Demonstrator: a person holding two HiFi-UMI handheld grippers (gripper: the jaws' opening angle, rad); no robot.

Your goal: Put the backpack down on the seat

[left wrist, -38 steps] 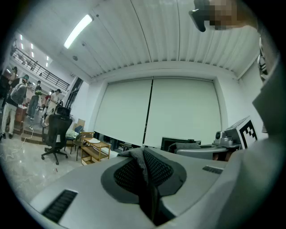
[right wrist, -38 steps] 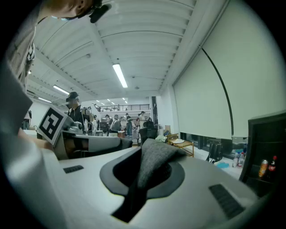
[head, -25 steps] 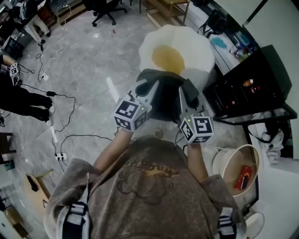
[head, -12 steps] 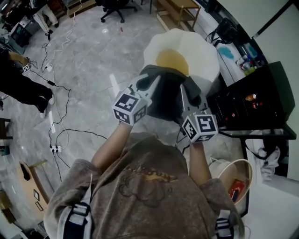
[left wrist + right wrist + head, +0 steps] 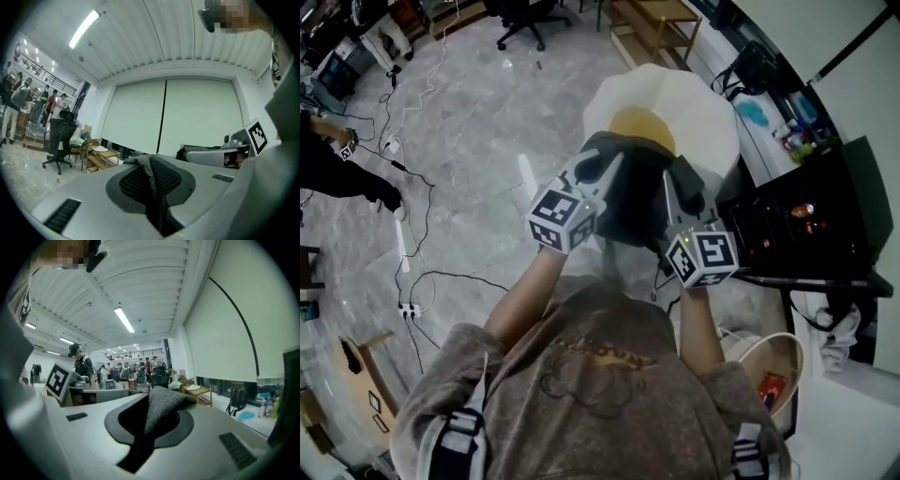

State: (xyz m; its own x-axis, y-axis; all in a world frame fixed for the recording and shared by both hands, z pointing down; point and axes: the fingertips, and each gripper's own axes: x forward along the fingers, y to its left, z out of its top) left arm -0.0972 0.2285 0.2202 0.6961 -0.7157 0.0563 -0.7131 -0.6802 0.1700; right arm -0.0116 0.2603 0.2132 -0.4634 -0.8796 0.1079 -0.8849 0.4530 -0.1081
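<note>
The left tool and right tool both clench the backpack — held at the seat's near edge, not yet down.

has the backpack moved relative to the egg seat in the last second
No, not noticeably. The backpack overlaps the near edge of the egg-shaped seat just as before, its top reaching the yellow centre.

Dark grey cloth backpack: matt woven fabric; its mesh fold: open, rough netting; round white-and-yellow egg-shaped seat: soft matt padding; pale grey marbled floor: polished, glossy; light wooden shelf unit: smooth.
</note>
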